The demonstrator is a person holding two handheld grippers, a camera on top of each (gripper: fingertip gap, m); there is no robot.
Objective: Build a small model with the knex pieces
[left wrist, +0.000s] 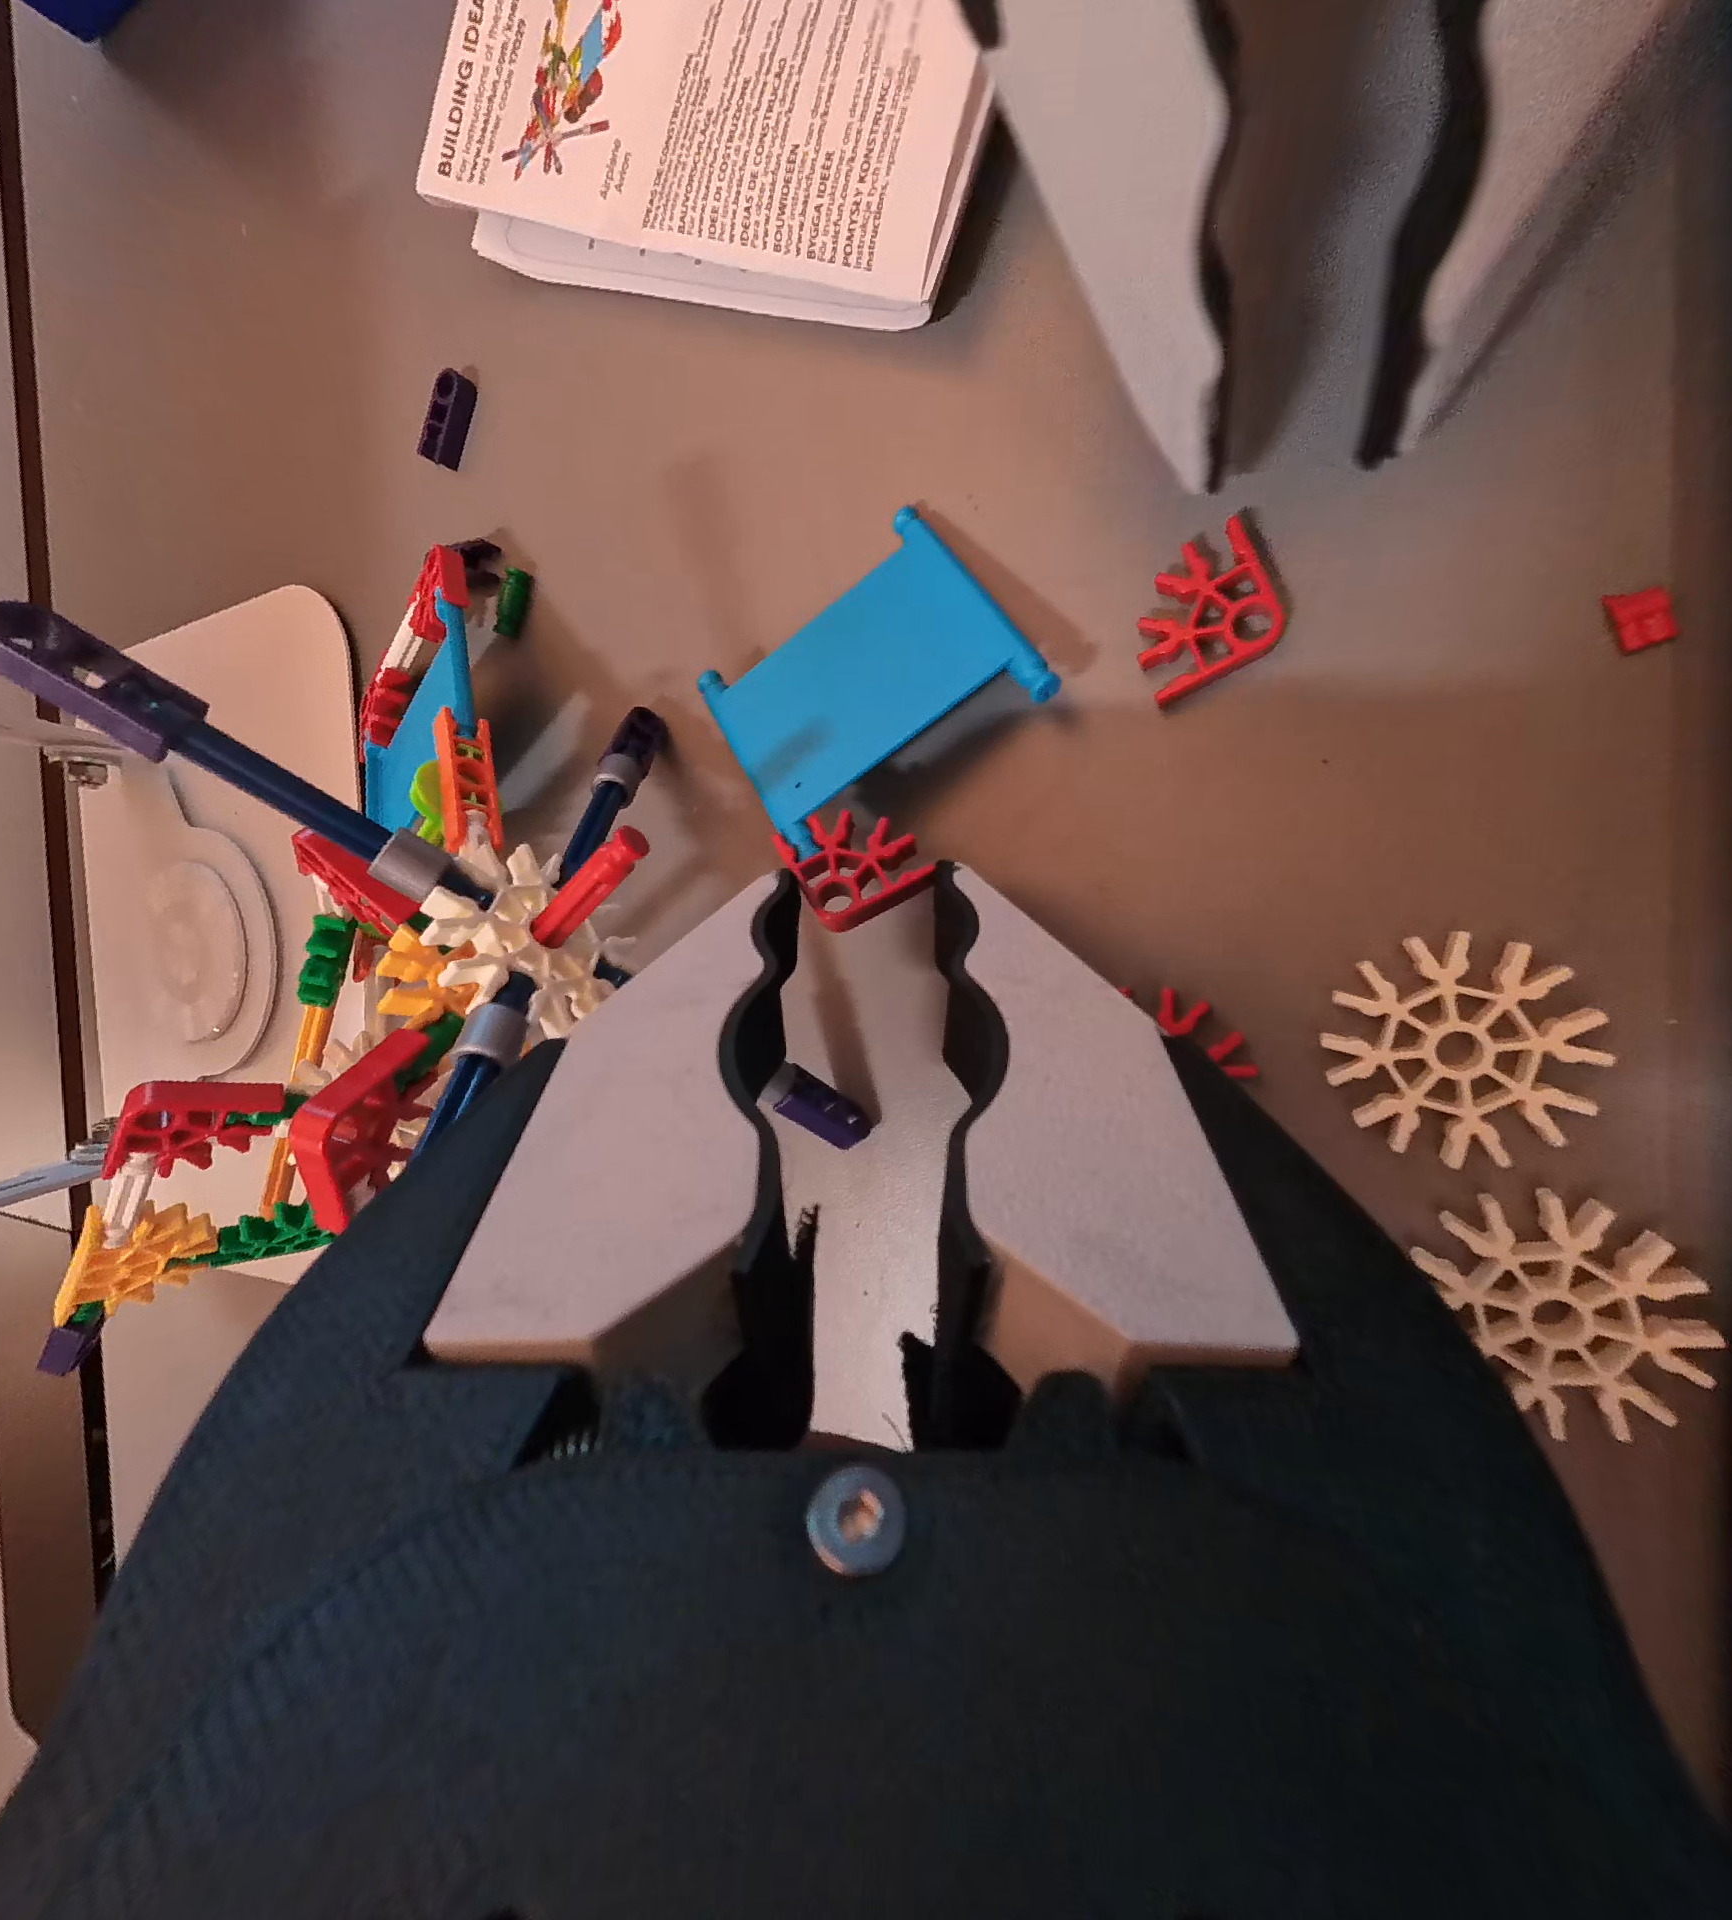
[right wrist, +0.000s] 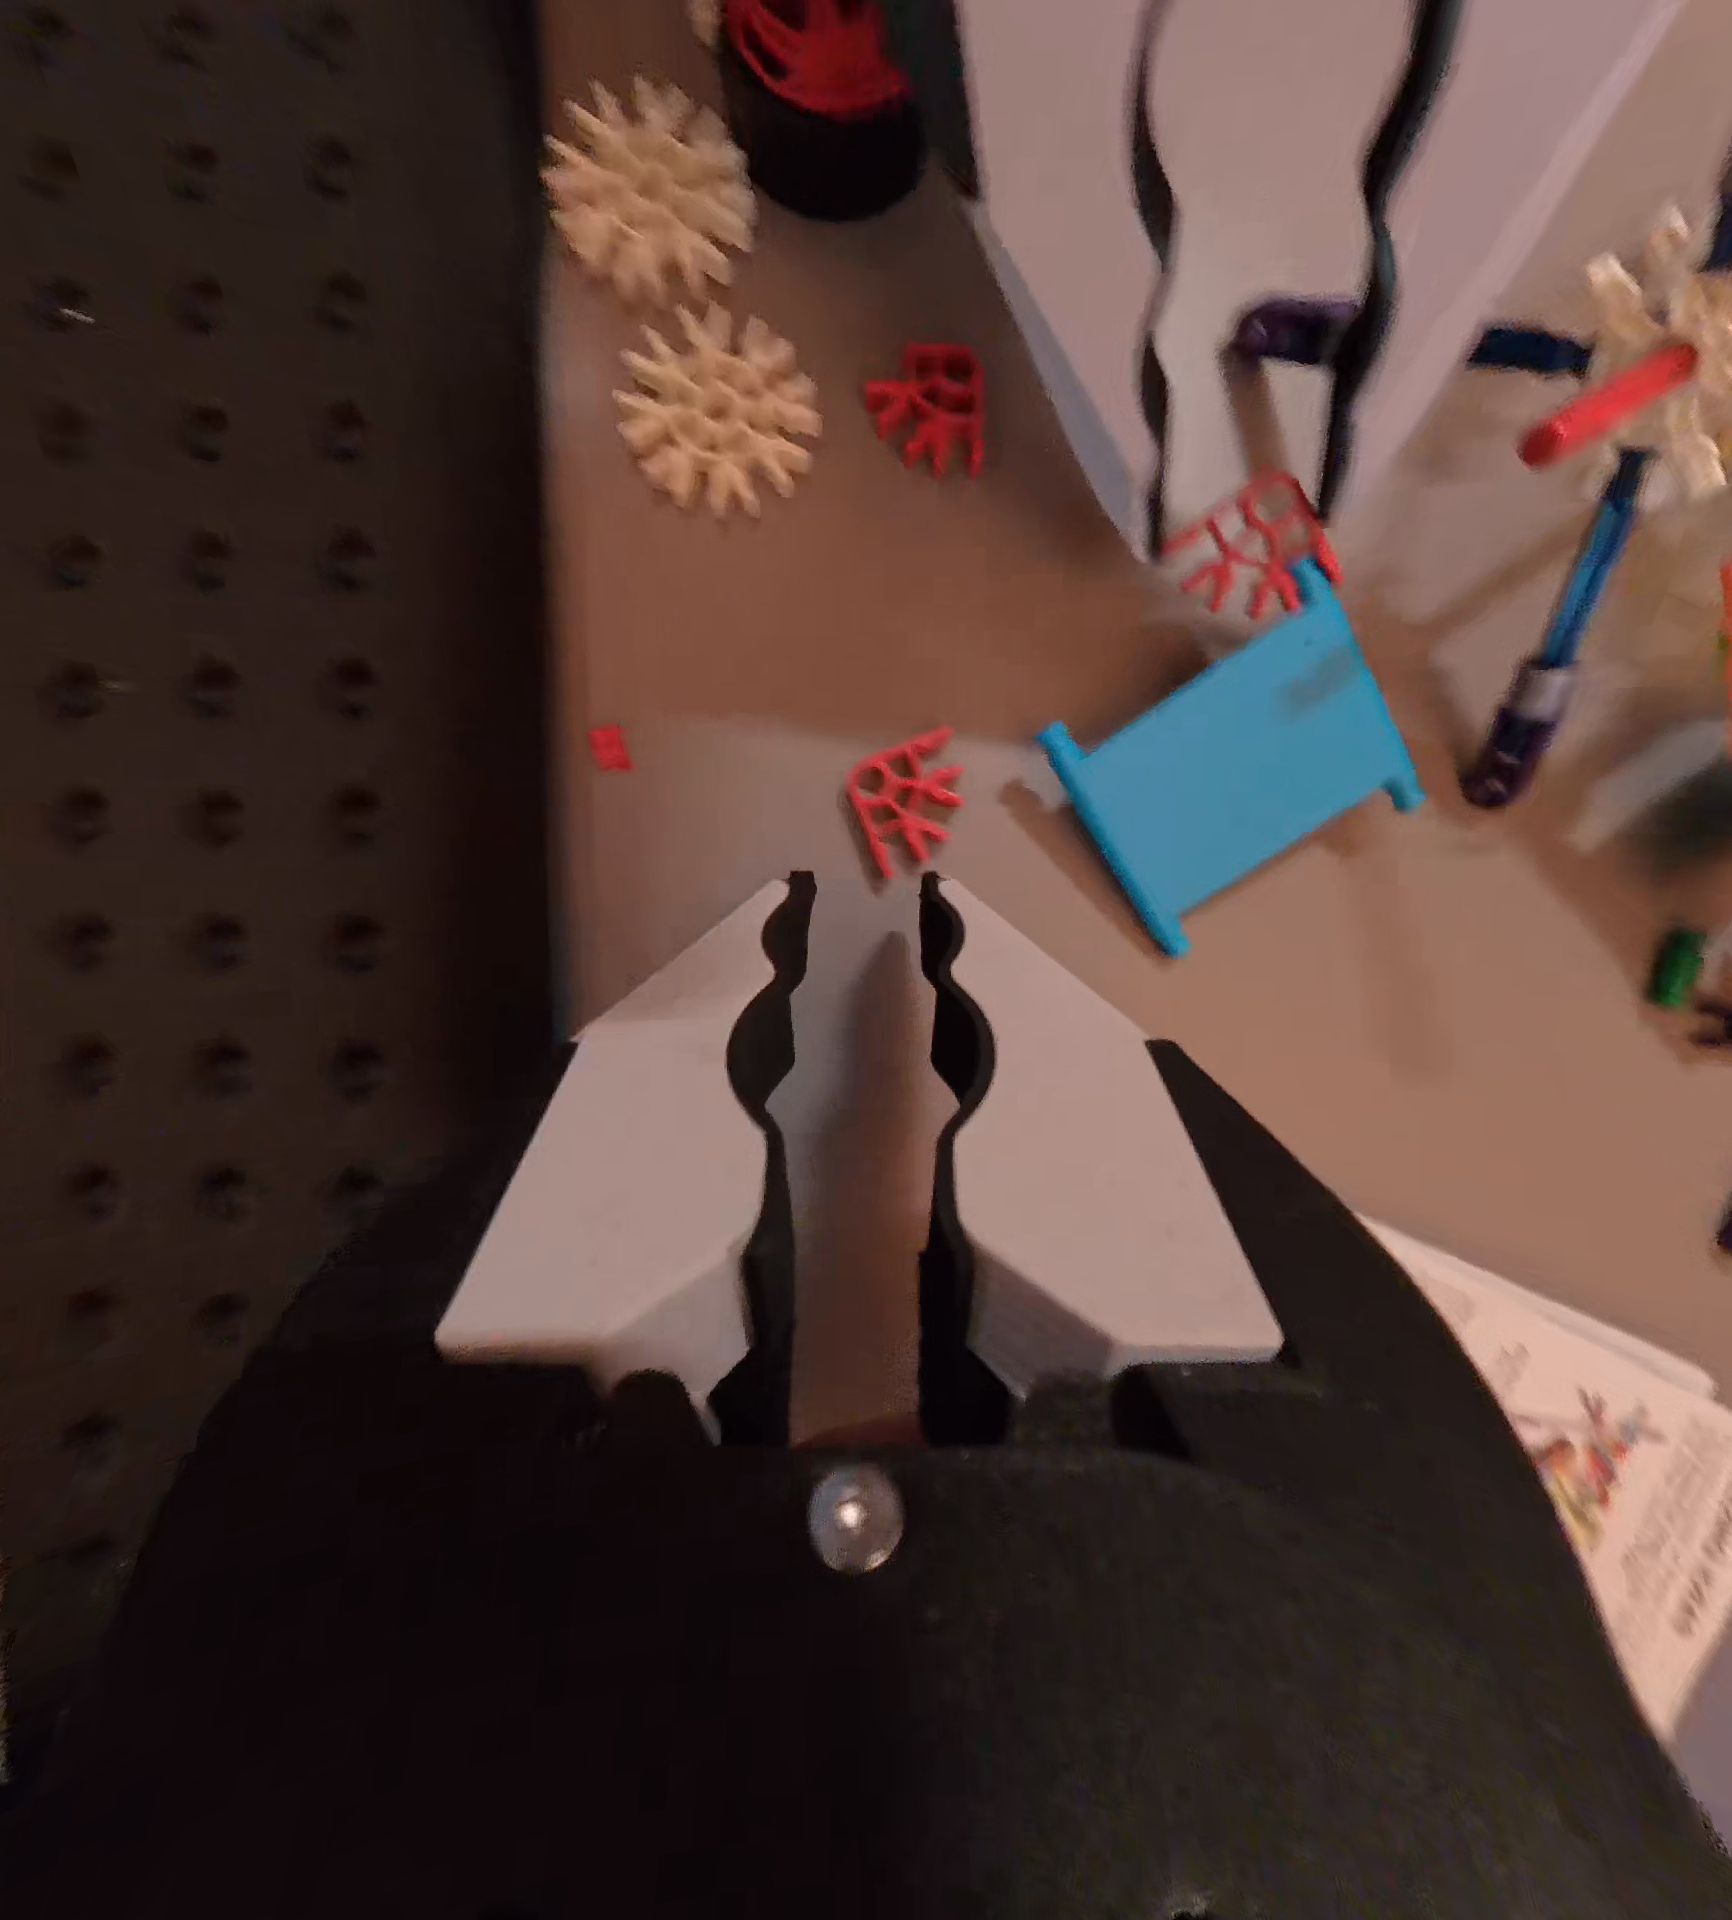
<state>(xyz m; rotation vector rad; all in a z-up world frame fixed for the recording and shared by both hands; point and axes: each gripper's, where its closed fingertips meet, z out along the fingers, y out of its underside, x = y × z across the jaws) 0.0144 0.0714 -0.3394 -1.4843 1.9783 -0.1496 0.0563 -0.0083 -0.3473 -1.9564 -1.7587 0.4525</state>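
My left gripper [left wrist: 864, 875] is shut on a red corner connector [left wrist: 857, 888] that is joined to one corner of a blue panel [left wrist: 872, 675] lying on the grey table. A small purple clip [left wrist: 815, 1107] lies on the table under its fingers. My right gripper [right wrist: 867, 883] is slightly open and empty, with its tips just short of a loose red corner connector [right wrist: 903, 800]. The blue panel [right wrist: 1236, 769] lies to its right. The held connector [right wrist: 1246, 551] also shows in the right wrist view. The right gripper's fingers [left wrist: 1194, 312] show at the top right of the left wrist view.
A colourful rod-and-connector model [left wrist: 405, 935] stands left on a white plate [left wrist: 218, 831]. Two white snowflake connectors [left wrist: 1464, 1049] lie right. There are also a booklet [left wrist: 706, 145], a purple clip [left wrist: 446, 416], a small red piece [left wrist: 1639, 620], a black wheel [right wrist: 820, 104] and a dark perforated board [right wrist: 218, 623]. Across from one pair of fingers to the other is roughly 9 cm. It is some 5 cm from my left tips to the small purple clip [left wrist: 815, 1107]. It turns up in the right wrist view [right wrist: 1302, 320] as well.
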